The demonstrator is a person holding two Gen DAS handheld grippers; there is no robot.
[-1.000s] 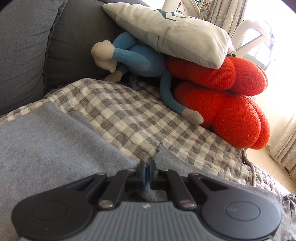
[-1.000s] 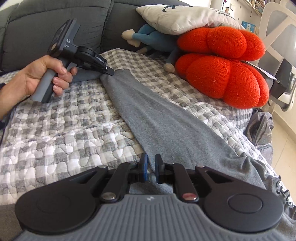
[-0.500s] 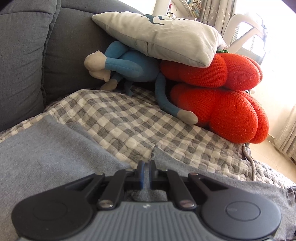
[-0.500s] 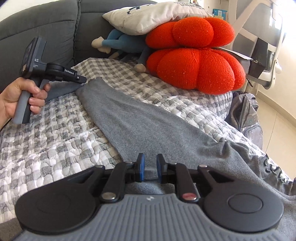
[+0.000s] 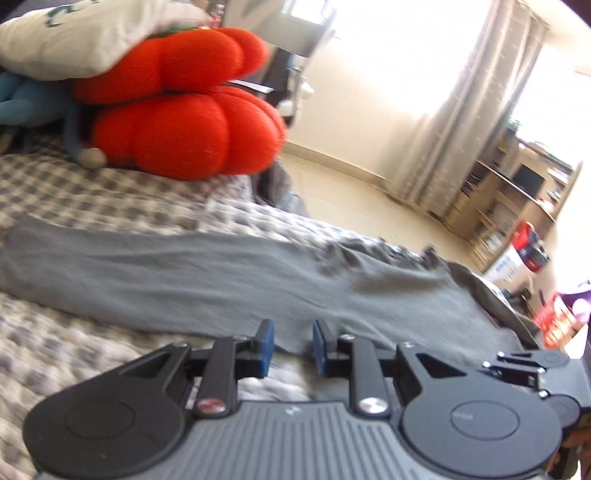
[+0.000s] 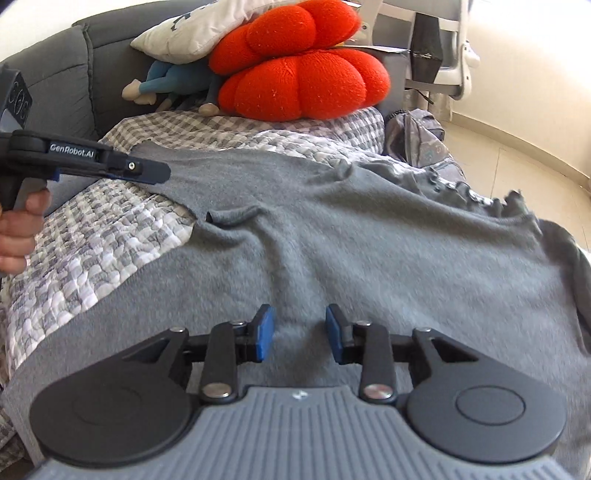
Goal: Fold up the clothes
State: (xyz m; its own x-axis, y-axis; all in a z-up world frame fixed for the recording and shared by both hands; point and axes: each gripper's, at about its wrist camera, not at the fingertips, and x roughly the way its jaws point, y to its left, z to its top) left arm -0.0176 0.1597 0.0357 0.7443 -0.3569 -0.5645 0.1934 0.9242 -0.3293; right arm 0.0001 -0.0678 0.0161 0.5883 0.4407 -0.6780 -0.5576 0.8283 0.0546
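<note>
Grey garment (image 6: 369,236) spread flat over a checked quilt (image 6: 96,240) on a grey sofa (image 6: 59,74), one long part stretched toward the sofa back, the frilled edge (image 6: 480,195) bunched near the quilt's far side by the floor.

Right claw (image 6: 299,332) low over the garment's broad near part, jaws opening, blue pads (image 6: 264,332) apart with only grey cloth lying flat beneath the gap, nothing pinched.

Left claw (image 5: 288,349) just above the near edge of the same garment (image 5: 221,280), jaws opening too, pads (image 5: 265,347) apart and clear of the cloth. Seen also from the right wrist: left claw (image 6: 155,172) reaching in from the left edge, held by a hand (image 6: 22,229), tip over the end of the long grey part; contact with the cloth there hard to tell.

Behind the garment: two stacked red cushions (image 6: 303,81), a white pillow (image 6: 192,33) lying on top, a blue plush toy (image 6: 166,81) tucked under the pillow against the sofa back. Left view blurred.
</note>
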